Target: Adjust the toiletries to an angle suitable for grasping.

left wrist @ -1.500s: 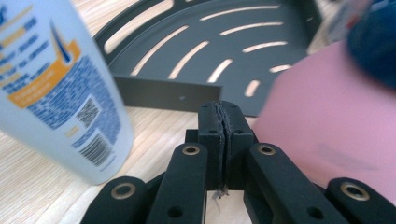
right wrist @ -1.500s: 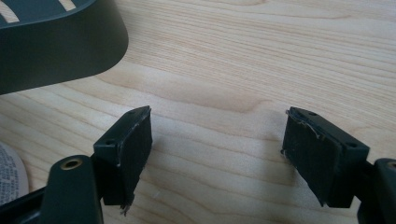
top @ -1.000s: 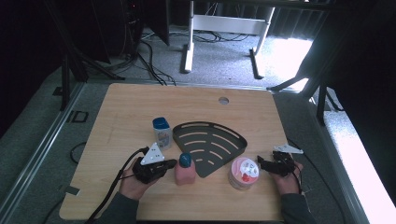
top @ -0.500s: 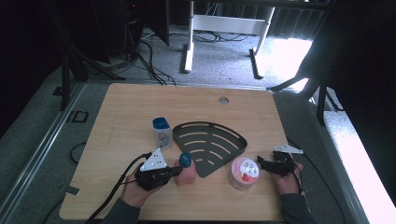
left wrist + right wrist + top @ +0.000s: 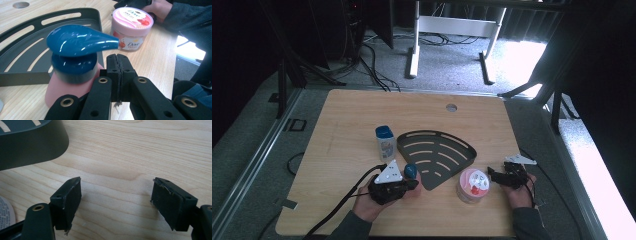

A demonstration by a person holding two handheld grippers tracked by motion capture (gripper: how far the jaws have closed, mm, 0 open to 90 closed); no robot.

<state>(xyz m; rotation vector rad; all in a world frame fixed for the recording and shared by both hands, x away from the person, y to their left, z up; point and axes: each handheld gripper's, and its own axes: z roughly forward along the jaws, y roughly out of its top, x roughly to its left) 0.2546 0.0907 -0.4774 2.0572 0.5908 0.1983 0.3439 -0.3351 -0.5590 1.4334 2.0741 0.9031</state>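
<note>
Pump bottle [image 5: 72,65] stands on the bench [image 5: 347,115], touching the rack [image 5: 437,155], not yet gripped. Left gripper [image 5: 117,67] fingers pressed together beside it; right gripper [image 5: 116,202] fingers wide, empty.

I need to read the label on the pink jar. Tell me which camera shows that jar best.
The left gripper view: the pink jar stands there close and whole, lid and printed label facing the camera. The high view shows it small, from above, mostly its lid. The right gripper view catches just a sliver of it at the left edge.
</note>
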